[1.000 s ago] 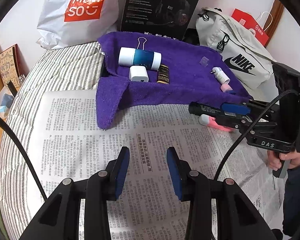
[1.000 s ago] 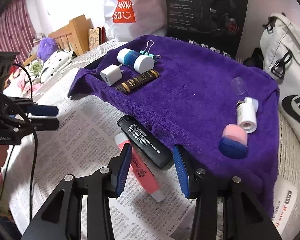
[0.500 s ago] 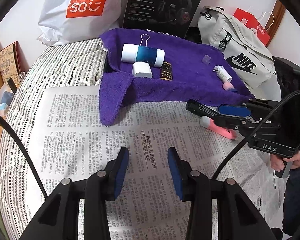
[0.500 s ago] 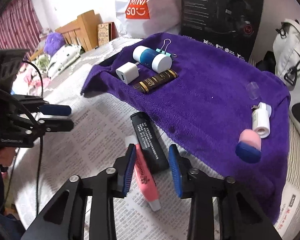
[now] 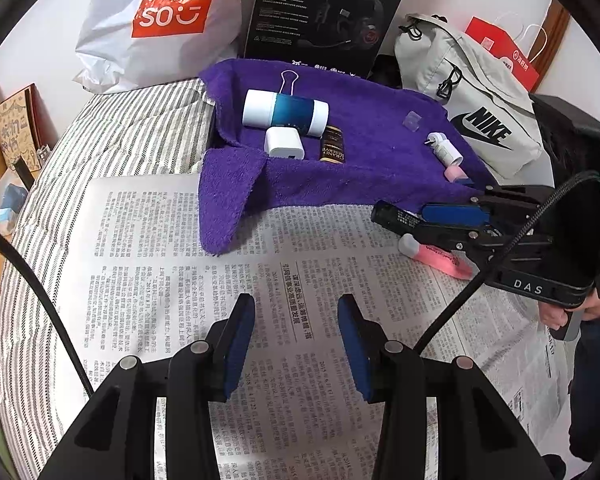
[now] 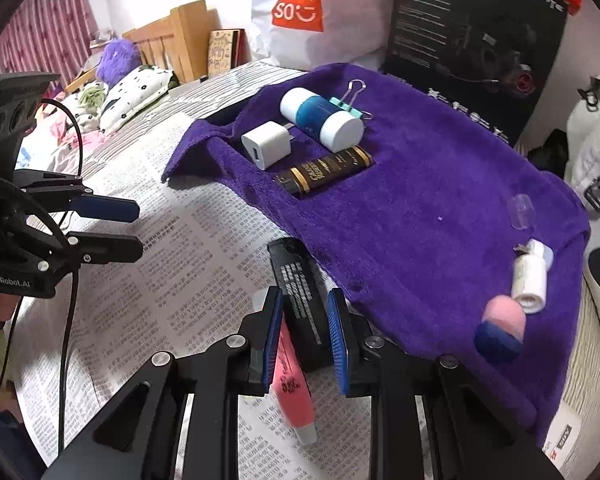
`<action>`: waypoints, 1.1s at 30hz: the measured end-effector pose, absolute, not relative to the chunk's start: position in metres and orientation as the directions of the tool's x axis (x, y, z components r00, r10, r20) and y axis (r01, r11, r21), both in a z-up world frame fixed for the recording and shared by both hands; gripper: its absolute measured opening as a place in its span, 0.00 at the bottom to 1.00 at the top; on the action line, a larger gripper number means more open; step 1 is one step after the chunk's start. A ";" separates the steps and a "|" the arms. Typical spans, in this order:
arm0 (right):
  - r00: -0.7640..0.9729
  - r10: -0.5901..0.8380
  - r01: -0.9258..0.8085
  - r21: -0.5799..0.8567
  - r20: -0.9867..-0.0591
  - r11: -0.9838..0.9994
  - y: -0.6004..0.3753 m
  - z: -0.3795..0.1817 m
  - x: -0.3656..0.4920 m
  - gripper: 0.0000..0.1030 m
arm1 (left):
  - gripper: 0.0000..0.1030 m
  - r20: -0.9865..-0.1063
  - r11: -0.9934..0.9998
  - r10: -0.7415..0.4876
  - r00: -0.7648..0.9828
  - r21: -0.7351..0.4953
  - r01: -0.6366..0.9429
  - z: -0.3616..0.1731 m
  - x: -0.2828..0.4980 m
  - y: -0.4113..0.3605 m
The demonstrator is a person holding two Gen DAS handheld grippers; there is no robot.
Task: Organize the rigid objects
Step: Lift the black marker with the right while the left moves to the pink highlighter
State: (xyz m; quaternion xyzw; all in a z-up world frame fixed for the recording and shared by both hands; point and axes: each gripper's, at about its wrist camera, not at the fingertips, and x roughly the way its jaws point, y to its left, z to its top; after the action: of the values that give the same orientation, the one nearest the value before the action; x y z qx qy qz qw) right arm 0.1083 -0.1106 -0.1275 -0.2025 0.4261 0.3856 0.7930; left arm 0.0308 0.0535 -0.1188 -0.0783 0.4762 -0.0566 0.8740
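Right gripper [image 6: 305, 330]: both pads clamped on the black bar [image 6: 300, 292] (pink tube [image 6: 294, 380] alongside on the newspaper [image 6: 180, 280])
Left gripper [image 5: 296, 344]: partly open, nothing between its 2 pads

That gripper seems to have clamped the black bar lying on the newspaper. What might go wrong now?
The right gripper pinches the black bar near one end, so the long free end could droop or twist out when lifted. The pink tube lies right against the bar, partly under one finger, and might be dragged or rolled along. The purple towel edge is close; the bar could snag it.
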 end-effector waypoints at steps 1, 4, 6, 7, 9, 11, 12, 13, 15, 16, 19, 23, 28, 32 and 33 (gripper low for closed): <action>0.334 0.433 -0.787 0.005 -0.837 0.616 -0.110 -0.127 0.108 0.22 | 0.40 -0.825 0.982 -0.171 0.539 -0.188 0.024 -0.119 0.030 0.054; 0.325 0.423 -0.801 -0.008 -0.846 0.599 -0.110 -0.126 0.106 0.23 | 0.40 -0.825 0.982 -0.169 0.539 -0.190 0.018 -0.119 0.029 0.055; 0.326 0.415 -0.799 -0.013 -0.849 0.601 -0.113 -0.126 0.105 0.23 | 0.40 -0.825 0.982 -0.166 0.540 -0.187 0.017 -0.118 0.028 0.056; 0.333 0.409 -0.794 -0.019 -0.849 0.607 -0.116 -0.126 0.105 0.23 | 0.40 -0.825 0.982 -0.165 0.540 -0.186 0.017 -0.118 0.028 0.056; 0.354 0.395 -0.786 -0.041 -0.848 0.617 -0.121 -0.126 0.106 0.23 | 0.40 -0.826 0.983 -0.165 0.539 -0.185 0.016 -0.118 0.028 0.055; 0.343 0.398 -0.788 -0.030 -0.851 0.616 -0.124 -0.128 0.107 0.23 | 0.40 -0.827 0.983 -0.164 0.537 -0.183 0.017 -0.118 0.028 0.055; 0.342 0.398 -0.786 -0.028 -0.851 0.617 -0.124 -0.128 0.107 0.23 | 0.40 -0.827 0.983 -0.164 0.537 -0.183 0.019 -0.118 0.028 0.054; 0.344 0.395 -0.788 -0.032 -0.852 0.615 -0.123 -0.128 0.106 0.23 | 0.40 -0.828 0.982 -0.174 0.532 -0.186 0.032 -0.118 0.028 0.054; 0.336 0.385 -0.804 -0.049 -0.859 0.593 -0.117 -0.130 0.101 0.23 | 0.40 -0.830 0.982 -0.173 0.531 -0.185 0.032 -0.119 0.028 0.053; 0.336 0.376 -0.809 -0.060 -0.863 0.584 -0.114 -0.133 0.099 0.24 | 0.40 -0.830 0.982 -0.172 0.530 -0.184 0.031 -0.119 0.028 0.053; 0.352 0.372 -0.812 -0.082 -0.859 0.578 -0.108 -0.137 0.096 0.24 | 0.40 -0.830 0.982 -0.173 0.530 -0.187 0.028 -0.119 0.028 0.054; 0.358 0.392 -0.803 -0.066 -0.848 0.592 -0.104 -0.138 0.100 0.24 | 0.40 -0.833 0.983 -0.165 0.528 -0.181 0.023 -0.119 0.028 0.055; 0.346 0.422 -0.798 -0.026 -0.838 0.602 -0.105 -0.138 0.103 0.23 | 0.40 -0.832 0.983 -0.165 0.530 -0.183 0.019 -0.118 0.026 0.057; 0.348 0.426 -0.788 -0.014 -0.835 0.616 -0.112 -0.133 0.100 0.22 | 0.40 -0.833 0.984 -0.155 0.531 -0.176 0.011 -0.120 0.025 0.057; 0.349 0.434 -0.783 -0.005 -0.830 0.622 -0.117 -0.130 0.099 0.22 | 0.40 -0.833 0.985 -0.153 0.532 -0.175 0.010 -0.119 0.024 0.056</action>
State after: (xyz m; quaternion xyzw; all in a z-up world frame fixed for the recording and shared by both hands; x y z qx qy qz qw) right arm 0.0989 -0.1165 -0.1296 -0.2065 0.4228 0.3828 0.7950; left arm 0.0236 0.0563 -0.1193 -0.0744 0.4816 -0.0467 0.8720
